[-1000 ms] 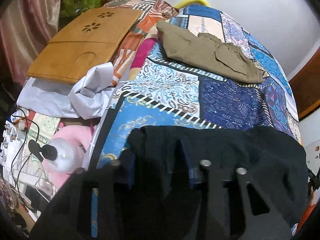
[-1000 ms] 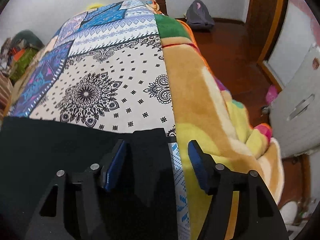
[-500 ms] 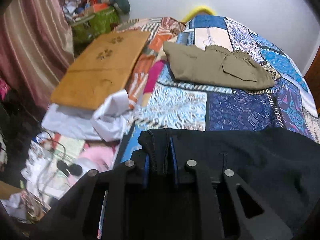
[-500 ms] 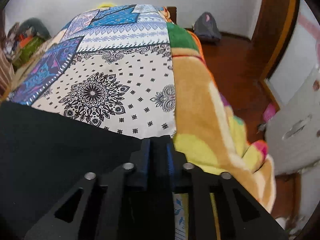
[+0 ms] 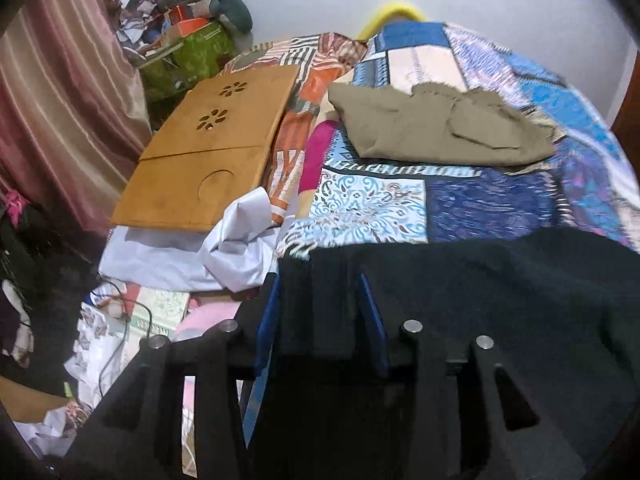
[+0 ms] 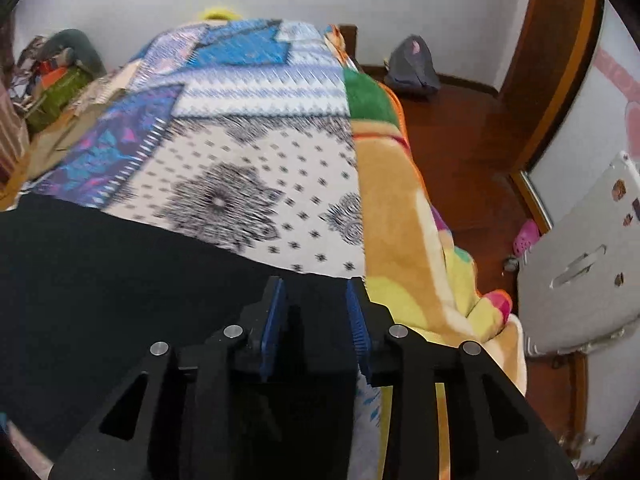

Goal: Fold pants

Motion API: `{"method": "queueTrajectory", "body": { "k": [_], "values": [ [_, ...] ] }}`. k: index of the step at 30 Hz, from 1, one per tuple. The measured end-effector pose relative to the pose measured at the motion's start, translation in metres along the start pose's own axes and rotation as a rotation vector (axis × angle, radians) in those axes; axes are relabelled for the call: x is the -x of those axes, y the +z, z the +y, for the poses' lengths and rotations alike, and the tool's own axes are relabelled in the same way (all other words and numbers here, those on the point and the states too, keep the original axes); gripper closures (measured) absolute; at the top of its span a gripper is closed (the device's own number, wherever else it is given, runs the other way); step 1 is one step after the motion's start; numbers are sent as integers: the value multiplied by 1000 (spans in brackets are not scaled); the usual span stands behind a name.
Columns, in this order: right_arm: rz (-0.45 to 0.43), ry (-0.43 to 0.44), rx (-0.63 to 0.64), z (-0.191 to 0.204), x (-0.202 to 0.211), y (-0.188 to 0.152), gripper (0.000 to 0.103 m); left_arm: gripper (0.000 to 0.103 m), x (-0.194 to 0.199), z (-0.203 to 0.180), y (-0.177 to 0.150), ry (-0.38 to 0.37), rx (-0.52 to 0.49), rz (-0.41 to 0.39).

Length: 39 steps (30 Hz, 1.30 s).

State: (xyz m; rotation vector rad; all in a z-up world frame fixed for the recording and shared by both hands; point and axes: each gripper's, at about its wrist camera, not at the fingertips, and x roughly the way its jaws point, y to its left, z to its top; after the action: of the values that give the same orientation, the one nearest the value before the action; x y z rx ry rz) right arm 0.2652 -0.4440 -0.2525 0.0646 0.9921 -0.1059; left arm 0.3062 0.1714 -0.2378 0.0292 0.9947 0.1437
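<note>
Black pants [image 5: 500,300] lie across the near end of the patterned bed [image 5: 400,208]. My left gripper [image 5: 320,292] is shut on the left edge of the pants, with black cloth bunched between its blue pads. In the right wrist view the pants [image 6: 100,272] stretch to the left, and my right gripper [image 6: 316,300] is shut on their right corner at the bed's right side. The cloth hangs taut between the two grippers.
Folded khaki pants [image 5: 432,128] lie farther up the bed. A wooden lap tray [image 5: 212,148] and white cloth [image 5: 236,240] sit at the left side, with clutter on the floor below. An orange-yellow blanket [image 6: 408,216] drapes the right edge above the wooden floor [image 6: 460,140].
Both grippers closed on the black pants' edges about half a second ago. Since then both have lifted and moved forward with the cloth; the views are blurred by motion.
</note>
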Motion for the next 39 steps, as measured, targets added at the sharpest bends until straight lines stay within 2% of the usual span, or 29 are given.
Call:
{"method": "queueTrajectory", "body": {
  "k": [2,7,12,17,19,21,25,30,33,34,35,36,39],
  "values": [
    [-28,15,-1,6,15,-1,63,55,17,8,-9,-35,16,-11],
    [-67,34,-40,10,42,-17,62,47,44,28,-41,-103,65,2],
    [-50,24,-89,3,51,-38,60,47,47,36,-76,-157,117,49],
    [-18,19,-153,-13,58,-63,60,48,40,23,-98,-206,135,81],
    [-5,12,-173,-20,58,-73,60,49,38,18,-103,-195,127,80],
    [15,14,-197,-27,57,-81,60,60,35,14,-107,-170,120,78],
    [54,27,-239,-36,48,-96,60,75,31,4,-113,-114,90,80],
    [90,107,-281,-34,36,-108,60,81,36,-6,-115,-46,45,48],
    [96,142,-273,-29,32,-111,60,83,39,-6,-113,-38,34,39],
    [97,154,-269,-27,31,-112,63,84,39,-6,-112,-37,33,35],
    [92,162,-263,-26,32,-112,76,84,40,-6,-111,-36,32,31],
    [87,174,-248,-23,33,-112,81,84,42,-5,-111,-31,34,24],
    [82,139,-204,-17,34,-112,87,86,50,-2,-106,6,41,-10]
  ]
}}
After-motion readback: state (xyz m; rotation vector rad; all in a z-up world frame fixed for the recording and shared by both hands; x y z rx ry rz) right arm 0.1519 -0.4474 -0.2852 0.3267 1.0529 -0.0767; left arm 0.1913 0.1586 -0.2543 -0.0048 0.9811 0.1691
